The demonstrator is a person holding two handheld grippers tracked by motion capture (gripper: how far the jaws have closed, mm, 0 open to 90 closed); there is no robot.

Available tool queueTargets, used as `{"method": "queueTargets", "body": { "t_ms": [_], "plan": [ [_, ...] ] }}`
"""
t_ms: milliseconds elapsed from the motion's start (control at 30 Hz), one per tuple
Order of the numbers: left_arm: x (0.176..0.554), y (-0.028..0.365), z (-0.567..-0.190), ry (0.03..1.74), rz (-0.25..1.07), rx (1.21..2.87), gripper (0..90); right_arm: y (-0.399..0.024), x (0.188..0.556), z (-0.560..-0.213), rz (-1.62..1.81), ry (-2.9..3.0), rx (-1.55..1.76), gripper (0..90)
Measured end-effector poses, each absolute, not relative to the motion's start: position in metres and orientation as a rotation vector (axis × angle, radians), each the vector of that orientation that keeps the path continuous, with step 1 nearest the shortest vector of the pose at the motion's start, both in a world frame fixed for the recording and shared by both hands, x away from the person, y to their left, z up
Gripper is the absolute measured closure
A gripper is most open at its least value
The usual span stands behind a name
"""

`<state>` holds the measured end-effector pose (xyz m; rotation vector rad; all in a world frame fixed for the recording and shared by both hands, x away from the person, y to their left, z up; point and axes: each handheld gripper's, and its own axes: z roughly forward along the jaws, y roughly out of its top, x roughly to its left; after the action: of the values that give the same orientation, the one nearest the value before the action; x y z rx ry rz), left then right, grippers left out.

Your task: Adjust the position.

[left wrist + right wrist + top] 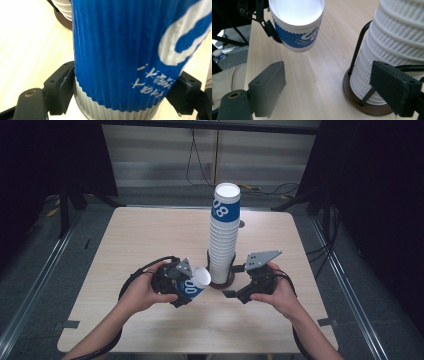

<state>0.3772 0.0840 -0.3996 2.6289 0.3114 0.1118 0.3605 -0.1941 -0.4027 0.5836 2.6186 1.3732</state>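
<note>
A tall stack of white ribbed paper cups (223,237), topped by a blue-sleeved one, stands in a wire holder on a dark round base (222,283) at the table's middle. My left gripper (188,288) is shut on a single blue-sleeved cup (199,280), held tilted just left of the stack with its mouth toward it. In the left gripper view the cup (130,50) sits between both jaws of that gripper (123,100). My right gripper (231,281) is open with nothing in it, right of the base. The right gripper view shows its gripper (332,86), the stack (397,47), the base (362,108) and the held cup (297,25).
The light wooden table (150,235) has bare surface all around the holder. Dark floor, cables and metal rails surround it. The person's forearms come in from the near edge.
</note>
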Motion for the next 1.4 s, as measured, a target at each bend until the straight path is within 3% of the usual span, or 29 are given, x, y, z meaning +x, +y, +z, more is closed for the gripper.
{"method": "queueTargets", "body": {
  "t_ms": [1400],
  "plan": [
    [0.367, 0.046, -0.415, 0.181, 0.042, 2.785, 19.6, -0.170, 0.358, -0.412, 1.342, 2.750, 0.457, 13.1]
  ]
}}
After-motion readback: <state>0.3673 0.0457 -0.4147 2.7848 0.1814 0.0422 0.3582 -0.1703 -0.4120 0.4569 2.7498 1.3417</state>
